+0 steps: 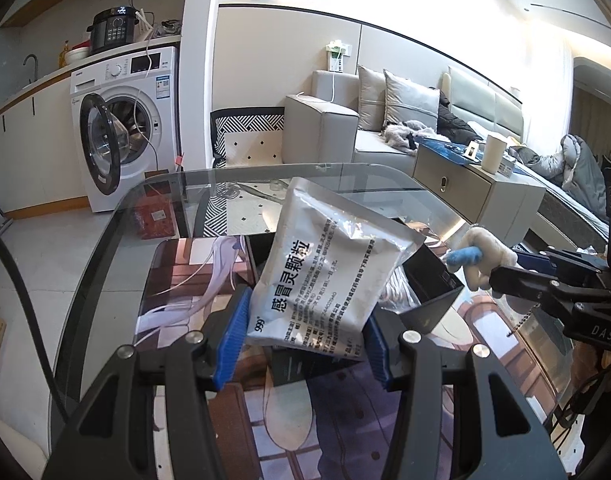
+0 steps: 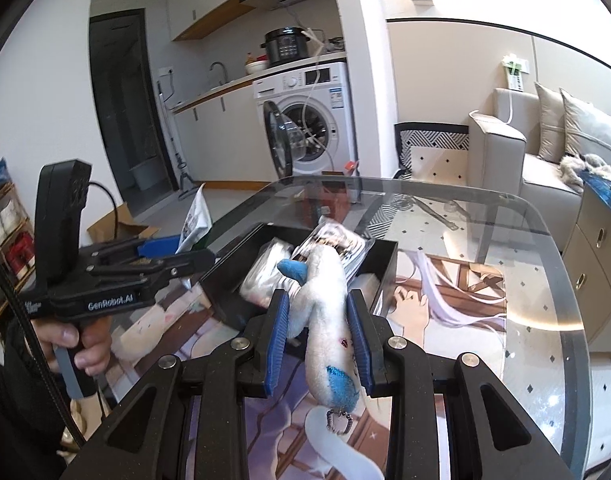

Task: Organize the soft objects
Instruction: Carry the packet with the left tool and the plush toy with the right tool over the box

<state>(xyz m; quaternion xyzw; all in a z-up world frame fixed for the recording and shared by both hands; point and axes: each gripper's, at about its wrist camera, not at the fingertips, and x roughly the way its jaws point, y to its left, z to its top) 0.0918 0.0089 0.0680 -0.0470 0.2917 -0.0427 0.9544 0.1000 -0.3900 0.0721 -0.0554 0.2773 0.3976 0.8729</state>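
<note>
Left tongs [image 1: 303, 344] pinch light, crinkly sachet [image 1: 325, 268] at its near edge; right tongs [image 2: 319, 340] squeeze squashy plush toy [image 2: 325, 312] mid-body, near box [image 2: 385, 264].

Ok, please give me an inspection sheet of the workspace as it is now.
Surface: glass table with printed mat.
Job's things: silver pouch; white-blue plush toy; black box already holding packets.
Clutter: nothing seen.
Grippers: left gripper holds the pouch; right gripper holds the plush.
Cables: black cable on the left.
Surroundings: washing machine, door open; sofa.
</note>
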